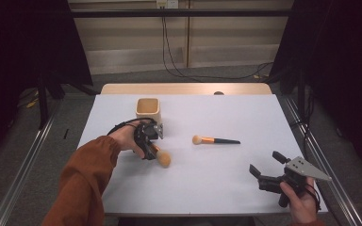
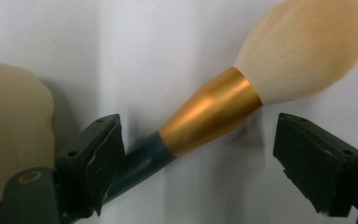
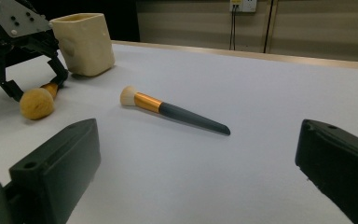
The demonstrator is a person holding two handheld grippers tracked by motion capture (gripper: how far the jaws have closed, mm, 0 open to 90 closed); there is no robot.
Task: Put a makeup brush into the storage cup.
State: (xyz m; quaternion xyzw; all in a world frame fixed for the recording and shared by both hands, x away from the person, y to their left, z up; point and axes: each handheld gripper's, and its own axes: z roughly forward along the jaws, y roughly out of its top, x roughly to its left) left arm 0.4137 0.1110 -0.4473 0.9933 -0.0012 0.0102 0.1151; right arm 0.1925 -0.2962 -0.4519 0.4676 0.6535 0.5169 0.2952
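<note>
Closing on the round brush: your left gripper straddles it on the table just in front of the cup, jaws wide, one pad against the dark handle, the other clear. Centre on the gold ferrule before squeezing. Right gripper idles wide open, empty, near the table's corner.

On the table, the cup stands toward the far left. Just before it lies the round-headed brush, its head pointing toward the near edge, its handle between the jaws of the left gripper; whether the pads touch it is hard to tell. To the right, mid-table, lies the second brush, head leftward. The right gripper sits at the near right corner, well apart from both
</note>
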